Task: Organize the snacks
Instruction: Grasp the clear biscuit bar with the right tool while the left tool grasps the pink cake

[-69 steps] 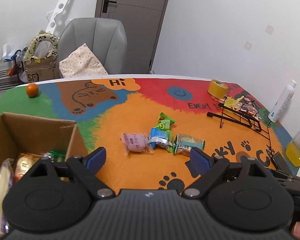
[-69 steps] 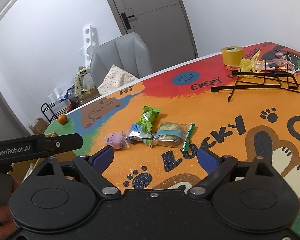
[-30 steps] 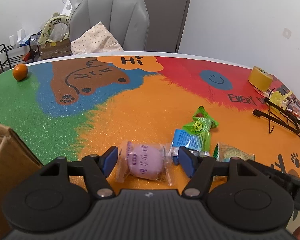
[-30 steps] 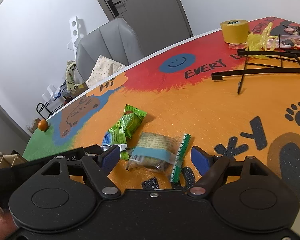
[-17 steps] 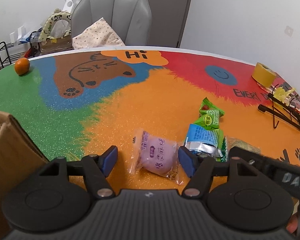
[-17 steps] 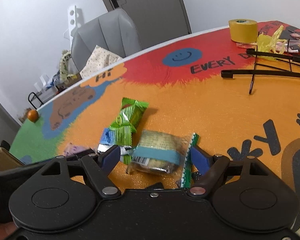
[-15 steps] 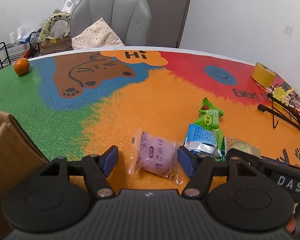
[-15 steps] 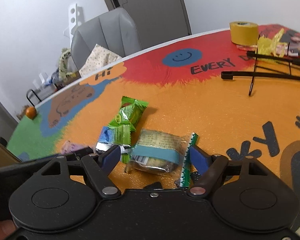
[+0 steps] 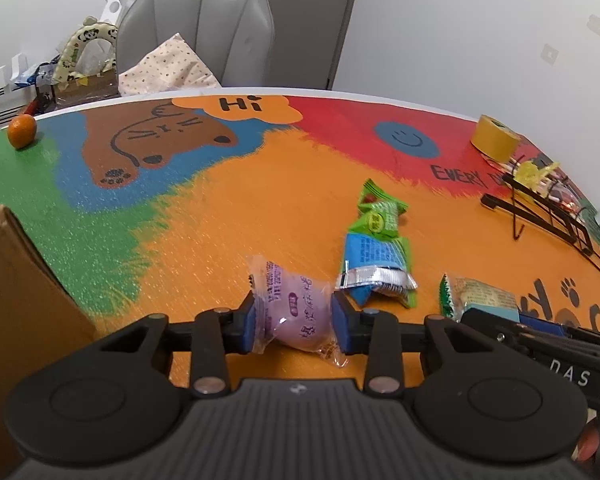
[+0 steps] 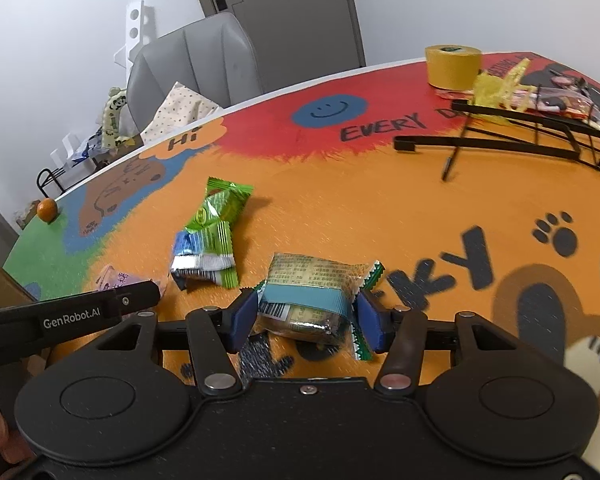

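My left gripper point(image 9: 297, 322) is shut on a purple wrapped snack point(image 9: 296, 310) low over the colourful table mat. My right gripper point(image 10: 306, 318) is shut on a clear-wrapped cake with a teal band point(image 10: 312, 294); that cake also shows in the left wrist view point(image 9: 480, 298). A blue-and-silver packet point(image 9: 374, 270) and a green packet point(image 9: 380, 214) lie on the mat between and beyond the grippers; both show in the right wrist view, blue point(image 10: 202, 258) and green point(image 10: 218, 206). A cardboard box point(image 9: 16, 280) stands at the left.
A small orange point(image 9: 21, 131) sits at the far left of the mat. A yellow tape roll point(image 10: 452, 66), a black wire rack point(image 10: 512, 142) and more packets point(image 10: 560, 100) are at the far right. A grey chair point(image 9: 198, 32) stands behind the table.
Both grippers have closed: the left on the purple snack, the right on the teal-banded cake. Before, both stood open around these snacks.
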Available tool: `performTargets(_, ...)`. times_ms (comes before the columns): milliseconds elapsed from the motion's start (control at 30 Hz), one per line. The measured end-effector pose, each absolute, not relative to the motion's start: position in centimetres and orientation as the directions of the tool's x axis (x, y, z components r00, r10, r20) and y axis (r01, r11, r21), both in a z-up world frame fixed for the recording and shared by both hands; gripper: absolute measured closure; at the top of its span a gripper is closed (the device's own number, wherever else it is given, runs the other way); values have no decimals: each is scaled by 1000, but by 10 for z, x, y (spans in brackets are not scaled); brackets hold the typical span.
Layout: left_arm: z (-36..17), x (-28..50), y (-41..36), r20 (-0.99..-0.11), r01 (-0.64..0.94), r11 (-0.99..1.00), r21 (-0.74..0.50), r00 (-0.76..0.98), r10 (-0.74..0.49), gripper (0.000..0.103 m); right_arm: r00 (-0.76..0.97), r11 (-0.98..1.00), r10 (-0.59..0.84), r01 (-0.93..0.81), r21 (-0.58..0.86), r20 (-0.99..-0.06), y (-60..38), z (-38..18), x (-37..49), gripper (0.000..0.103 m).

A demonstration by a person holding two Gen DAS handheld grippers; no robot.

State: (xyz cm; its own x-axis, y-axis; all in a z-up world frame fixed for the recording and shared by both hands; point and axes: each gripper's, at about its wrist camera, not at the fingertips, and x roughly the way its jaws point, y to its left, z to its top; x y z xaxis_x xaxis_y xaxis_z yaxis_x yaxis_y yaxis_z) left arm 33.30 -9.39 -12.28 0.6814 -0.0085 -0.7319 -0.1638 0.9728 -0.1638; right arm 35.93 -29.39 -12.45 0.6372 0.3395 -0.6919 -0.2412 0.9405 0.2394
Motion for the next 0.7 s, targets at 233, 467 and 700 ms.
performTargets(233, -121, 326, -98, -734, -153, 972, -178, 679, -27, 68, 665, 951, 308, -221, 214, -680, -290, -120, 355, 33)
performTargets(467, -111, 321, -91, -711, -167, 968, -189, 703, -18, 78, 676, 964, 261, -219, 151, -689, -275, -129, 360, 25)
performTargets(700, -109, 317, -89, -711, -168, 965, -203, 702, -27, 80, 680, 962, 263, -242, 130, -685, -278, -128, 351, 50)
